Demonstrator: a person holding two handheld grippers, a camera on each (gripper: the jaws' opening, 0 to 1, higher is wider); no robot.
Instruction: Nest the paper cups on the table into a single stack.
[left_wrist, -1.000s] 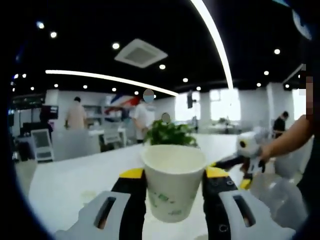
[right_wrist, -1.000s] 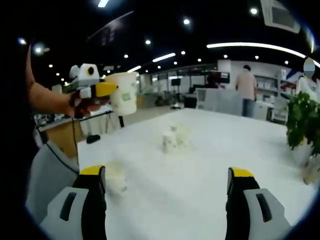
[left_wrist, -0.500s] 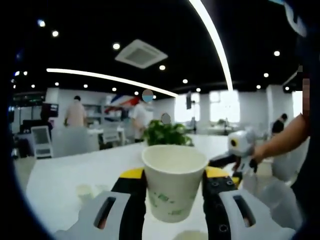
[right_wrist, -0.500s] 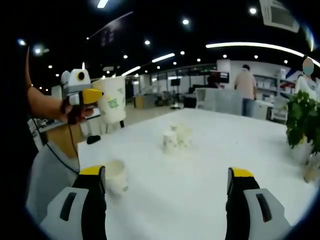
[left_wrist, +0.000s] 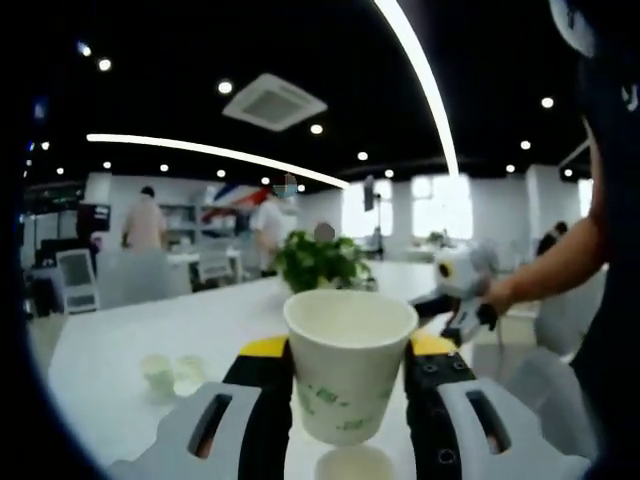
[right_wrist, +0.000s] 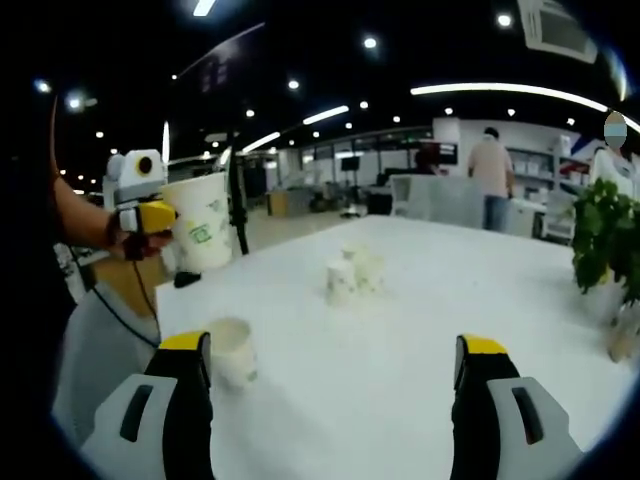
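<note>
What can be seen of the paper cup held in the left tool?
The paper cup is white, tapering downward, with a rolled rim and small green print on its side. It looks empty and stands upright, mouth up, clamped on both sides between the yellow-tipped jaws of the left tool, lifted off the table. In the right gripper view the same cup hangs above the table's near edge, touched by nothing but the tool.

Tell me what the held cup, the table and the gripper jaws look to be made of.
Held cup: seems thin matte paper, cream, with a rolled rim and a green print. Table: smooth white top with a dull sheen, likely laminate, though the blur leaves it open. Left gripper and right gripper: grey moulded plastic by the look, the jaws black with yellow tips, perhaps rubbery.
</note>
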